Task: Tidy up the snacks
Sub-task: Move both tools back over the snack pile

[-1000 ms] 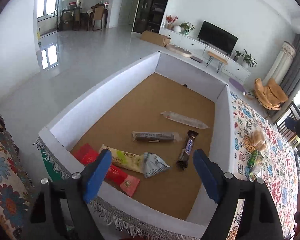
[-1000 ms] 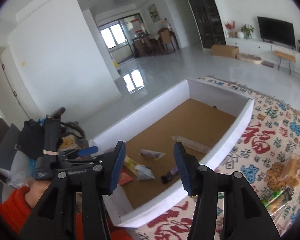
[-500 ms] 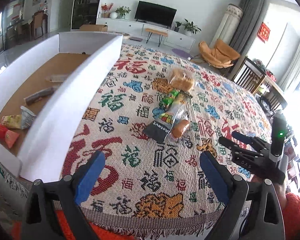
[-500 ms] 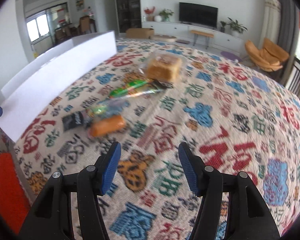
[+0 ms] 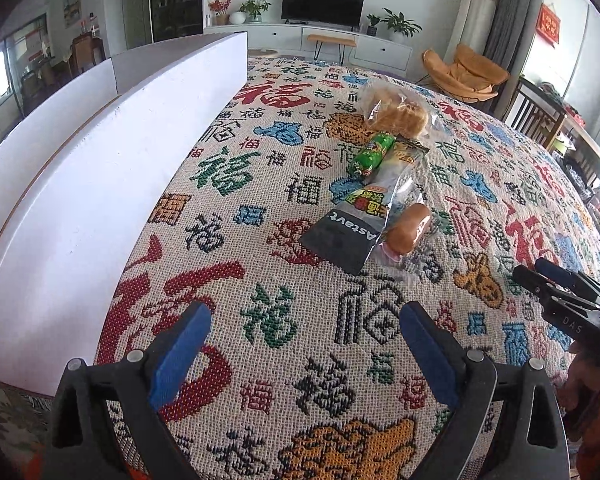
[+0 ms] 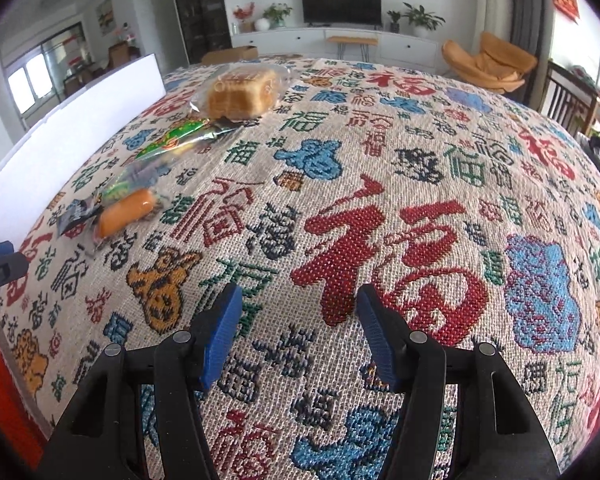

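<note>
A row of snacks lies on the patterned tablecloth: a bag of bread farthest, then a green packet, a black packet and an orange roll in clear wrap. My left gripper hovers open over the cloth, short of the black packet, nothing between its fingers. My right gripper is open too, over bare cloth to the right of the snacks; the left wrist view shows it at the right edge.
A long white box wall borders the cloth on the left; its inside is hidden. A person's hand holds the right gripper. Wooden chairs stand past the table's right side. The table's front edge runs just below both grippers.
Both grippers swung away from the white box, where several snacks lie, to the cloth and sank towards it. Over the last half second they drew slightly closer to the snack row.
</note>
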`<state>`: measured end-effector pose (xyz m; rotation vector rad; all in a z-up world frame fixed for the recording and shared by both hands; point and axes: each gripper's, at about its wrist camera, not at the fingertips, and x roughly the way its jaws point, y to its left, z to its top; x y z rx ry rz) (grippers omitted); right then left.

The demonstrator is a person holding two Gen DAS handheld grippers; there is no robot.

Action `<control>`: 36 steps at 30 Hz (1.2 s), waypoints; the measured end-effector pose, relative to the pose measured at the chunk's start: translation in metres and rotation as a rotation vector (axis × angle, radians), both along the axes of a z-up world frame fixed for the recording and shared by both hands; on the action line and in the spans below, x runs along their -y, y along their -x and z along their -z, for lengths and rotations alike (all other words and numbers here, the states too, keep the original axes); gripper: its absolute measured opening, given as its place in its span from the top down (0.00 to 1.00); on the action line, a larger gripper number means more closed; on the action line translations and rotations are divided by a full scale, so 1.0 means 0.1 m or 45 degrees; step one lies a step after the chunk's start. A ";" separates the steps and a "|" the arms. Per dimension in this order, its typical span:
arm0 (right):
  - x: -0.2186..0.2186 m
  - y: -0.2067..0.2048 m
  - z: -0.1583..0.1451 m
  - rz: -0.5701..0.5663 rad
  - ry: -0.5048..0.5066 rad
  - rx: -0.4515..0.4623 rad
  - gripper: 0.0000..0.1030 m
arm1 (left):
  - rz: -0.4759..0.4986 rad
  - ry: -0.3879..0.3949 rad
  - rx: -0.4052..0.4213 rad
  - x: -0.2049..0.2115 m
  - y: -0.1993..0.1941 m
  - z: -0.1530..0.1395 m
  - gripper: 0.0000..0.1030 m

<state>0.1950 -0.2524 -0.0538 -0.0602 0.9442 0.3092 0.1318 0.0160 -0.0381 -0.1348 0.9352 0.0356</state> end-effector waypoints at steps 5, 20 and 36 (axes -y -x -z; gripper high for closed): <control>-0.09 0.00 0.03 -0.012 0.075 0.003 0.32 | -0.030 -0.041 -0.002 -0.04 -0.11 0.12 0.08; -0.09 -0.01 0.04 0.010 0.083 -0.007 0.26 | -0.125 -0.058 -0.084 -0.15 -0.17 0.39 0.02; -0.78 -0.55 -0.04 0.025 -0.176 -0.324 0.24 | -0.132 -0.074 -0.078 -0.15 -0.17 0.41 0.01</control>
